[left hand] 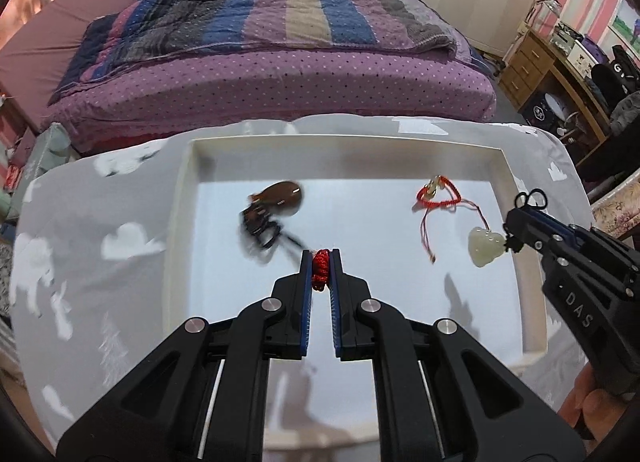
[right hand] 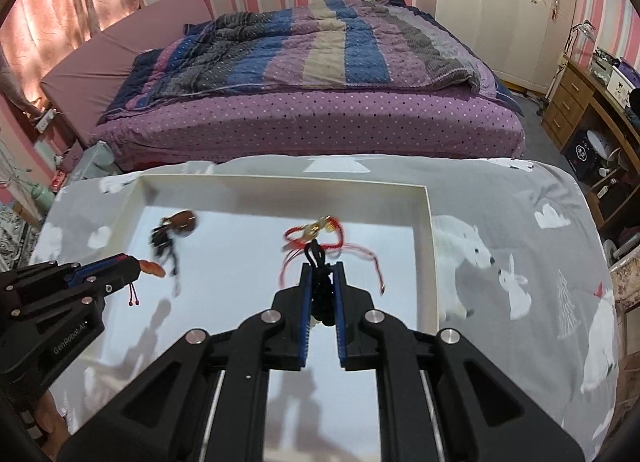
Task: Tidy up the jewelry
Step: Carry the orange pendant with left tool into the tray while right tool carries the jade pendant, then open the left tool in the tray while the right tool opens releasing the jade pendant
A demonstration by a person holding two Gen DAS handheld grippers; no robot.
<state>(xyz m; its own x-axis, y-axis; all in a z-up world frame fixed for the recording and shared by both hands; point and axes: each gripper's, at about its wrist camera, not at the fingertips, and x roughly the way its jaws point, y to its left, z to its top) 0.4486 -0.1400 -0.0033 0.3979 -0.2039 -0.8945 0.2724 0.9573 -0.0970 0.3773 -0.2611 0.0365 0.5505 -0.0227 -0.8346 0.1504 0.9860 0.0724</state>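
Red cord (left hand: 320, 270) sat bunched between the pads of the left claw (left hand: 320, 262), which was clamped on it above the tray (left hand: 182, 198); in the right view an orange-brown piece (right hand: 152, 268) showed at that claw's tip, with two small beads hanging below. The right claw (right hand: 322, 282) was clamped on a black cord (right hand: 320, 290), a pale heart pendant (left hand: 485, 245) dangling from it near the tray's right wall. A dark brown pendant (left hand: 285, 198) with black cord, blurred, and a red bracelet (left hand: 438, 198) lay further back in the tray. All looked light; the cords limp and likely to tangle, the stones hard and chippable, so cord was the safer hold. The middle floor of the tray was open, its raised rim a snag for swinging pieces.
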